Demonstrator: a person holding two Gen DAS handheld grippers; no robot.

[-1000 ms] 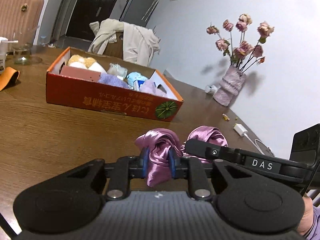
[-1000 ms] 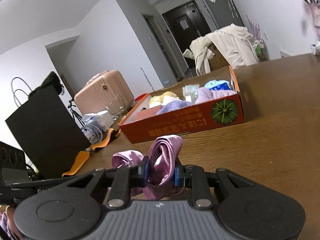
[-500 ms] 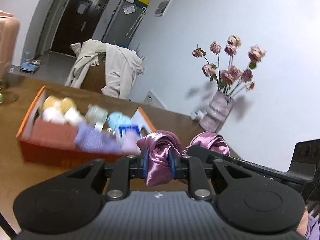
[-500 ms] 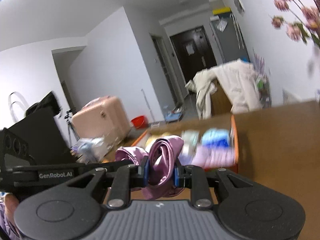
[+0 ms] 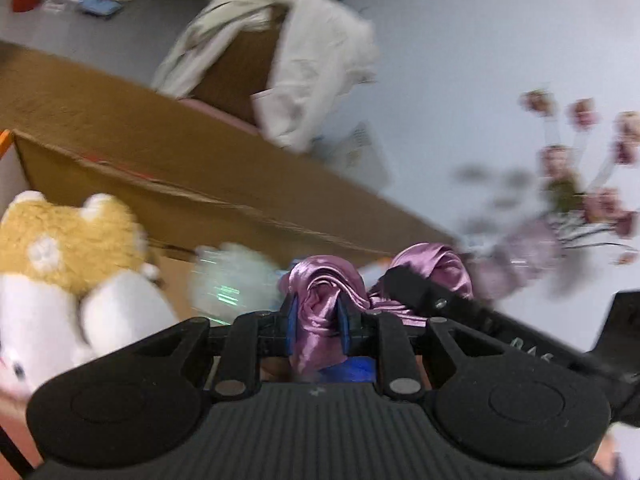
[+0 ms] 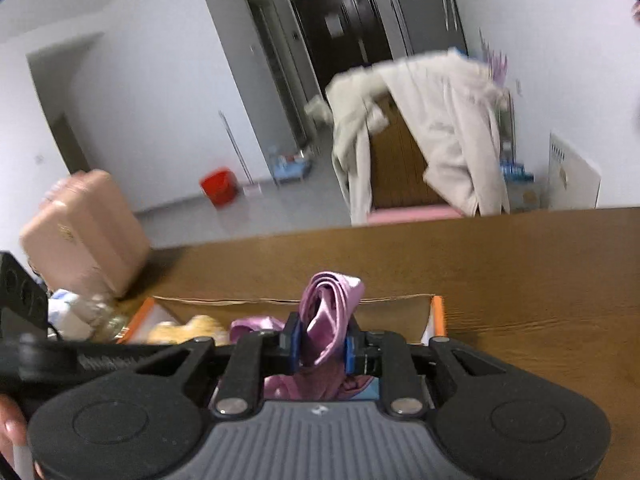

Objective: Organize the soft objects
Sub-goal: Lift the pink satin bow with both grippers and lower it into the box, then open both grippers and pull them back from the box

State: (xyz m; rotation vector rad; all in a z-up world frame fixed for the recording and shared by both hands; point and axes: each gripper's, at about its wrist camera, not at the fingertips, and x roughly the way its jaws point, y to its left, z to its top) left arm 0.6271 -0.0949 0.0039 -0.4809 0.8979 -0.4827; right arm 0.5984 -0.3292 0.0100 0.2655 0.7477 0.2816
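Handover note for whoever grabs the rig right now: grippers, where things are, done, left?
Left gripper: shut on one end of the purple satin cloth.
Right gripper: shut on the cloth's other end.
Cloth is held up between both grippers, over the open orange cardboard box on the wooden table.
In the box: yellow-and-white plush toy and other soft items, blurred.
Done: cloth picked up and brought to the box.
Left: lower it in, release both ends.
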